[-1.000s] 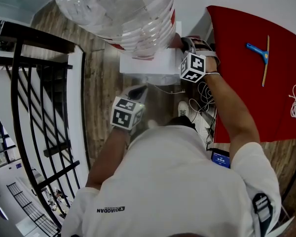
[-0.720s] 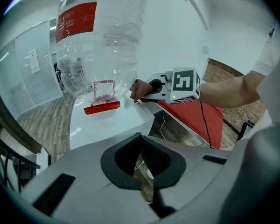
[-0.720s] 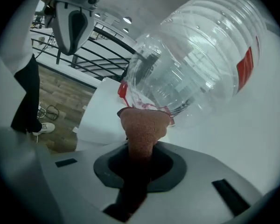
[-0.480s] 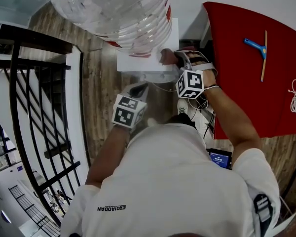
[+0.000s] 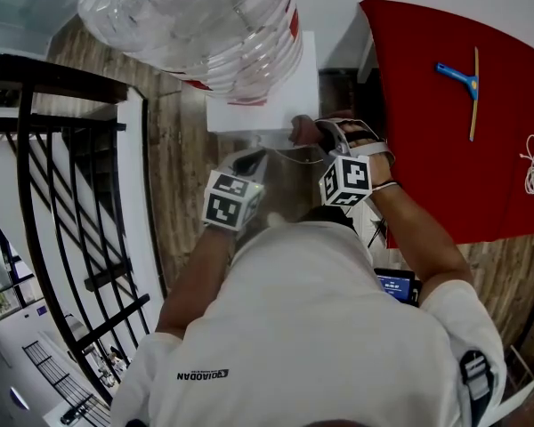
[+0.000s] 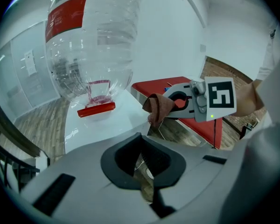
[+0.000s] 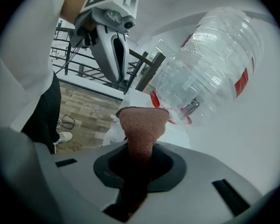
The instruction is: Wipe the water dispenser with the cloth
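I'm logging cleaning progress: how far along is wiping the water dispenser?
Done: the cloth is clamped in the right gripper. In hand: it sits at the near right corner of the dispenser's white top, beside the bottle; contact is unclear. The left gripper is shut and empty. Left: no surface looks visibly wiped, so probably most of it.

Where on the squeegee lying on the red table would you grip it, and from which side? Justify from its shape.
Grip the squeegee by its blue handle, coming straight down from above with the jaws across the handle's width. It lies flat on the red table, and the long thin blade would probably twist in the jaws.
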Motion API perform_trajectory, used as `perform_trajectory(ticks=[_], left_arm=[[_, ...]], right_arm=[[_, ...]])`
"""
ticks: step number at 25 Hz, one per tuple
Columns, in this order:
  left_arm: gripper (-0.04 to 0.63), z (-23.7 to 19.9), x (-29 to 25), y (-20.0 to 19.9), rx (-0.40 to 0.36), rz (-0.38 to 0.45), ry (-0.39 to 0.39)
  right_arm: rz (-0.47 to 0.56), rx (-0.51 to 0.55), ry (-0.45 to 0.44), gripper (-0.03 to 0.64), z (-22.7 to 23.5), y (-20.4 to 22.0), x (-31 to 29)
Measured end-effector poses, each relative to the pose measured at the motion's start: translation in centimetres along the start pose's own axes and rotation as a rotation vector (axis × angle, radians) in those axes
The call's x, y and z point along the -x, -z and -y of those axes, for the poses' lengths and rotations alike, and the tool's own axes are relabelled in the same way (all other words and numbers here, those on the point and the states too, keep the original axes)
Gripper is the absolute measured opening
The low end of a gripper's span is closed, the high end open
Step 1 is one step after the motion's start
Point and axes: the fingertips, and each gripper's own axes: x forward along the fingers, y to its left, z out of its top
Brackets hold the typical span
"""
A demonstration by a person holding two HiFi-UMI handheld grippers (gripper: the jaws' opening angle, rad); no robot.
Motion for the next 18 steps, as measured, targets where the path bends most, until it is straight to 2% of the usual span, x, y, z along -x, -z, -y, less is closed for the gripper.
perform_trajectory(ticks=[3, 6, 9, 14, 16, 18], left_arm=[[-0.011, 0.3, -0.3, -0.3, -0.005, 0.006, 0.002], [-0.011, 0.3, -0.5, -0.5, -0.004, 0.010, 0.001], [-0.011, 0.0, -0.5, -0.6, 0.010, 0.015, -0.006], [-0.011, 0.3, -0.7, -0.5, 0.022, 0.019, -0.014], [-0.011, 0.4, -0.8, -0.5, 0.021, 0.020, -0.011], [-0.011, 0.3, -0.9, -0.6, 0.044, 0.030, -0.005]], right_arm=[[0.021, -0.067, -0.020, 0.055, -0.7, -0.2, 0.6], [0.081, -0.239, -0.032, 0.055, -0.2, -0.5, 1.4], [0.189, -0.560, -0.049, 0.056, 1.8, -0.3, 2.2], [0.364, -1.238, -0.143, 0.057, 5.5, 3.5, 1.8], [0.390, -1.439, -0.171, 0.055, 6.3, 5.5, 1.0], [0.396, -1.577, -0.197, 0.056, 6.5, 7.4, 0.0]])
